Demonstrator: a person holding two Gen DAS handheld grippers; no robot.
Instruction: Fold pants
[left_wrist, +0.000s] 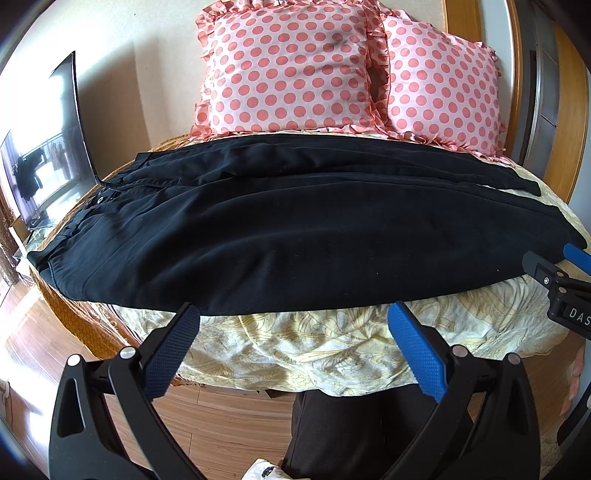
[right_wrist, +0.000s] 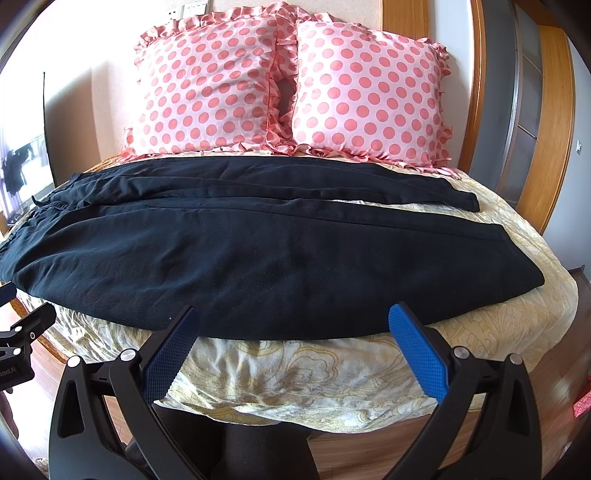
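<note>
Black pants (left_wrist: 295, 236) lie flat across the bed, waistband at the left and leg ends at the right; they also show in the right wrist view (right_wrist: 258, 254). The two legs lie side by side, the far leg (right_wrist: 332, 188) slightly apart at its hem. My left gripper (left_wrist: 295, 317) is open and empty, just short of the pants' near edge. My right gripper (right_wrist: 295, 317) is open and empty, also at the near edge, further right. The right gripper's side shows at the right of the left wrist view (left_wrist: 557, 280).
The bed has a pale yellow patterned cover (right_wrist: 314, 373). Two pink polka-dot pillows (right_wrist: 210, 85) (right_wrist: 369, 92) lean on the headboard. A wooden bed frame (right_wrist: 476, 92) rises at the right. A TV screen (left_wrist: 48, 166) stands at the left. Wooden floor (left_wrist: 44, 343) lies below.
</note>
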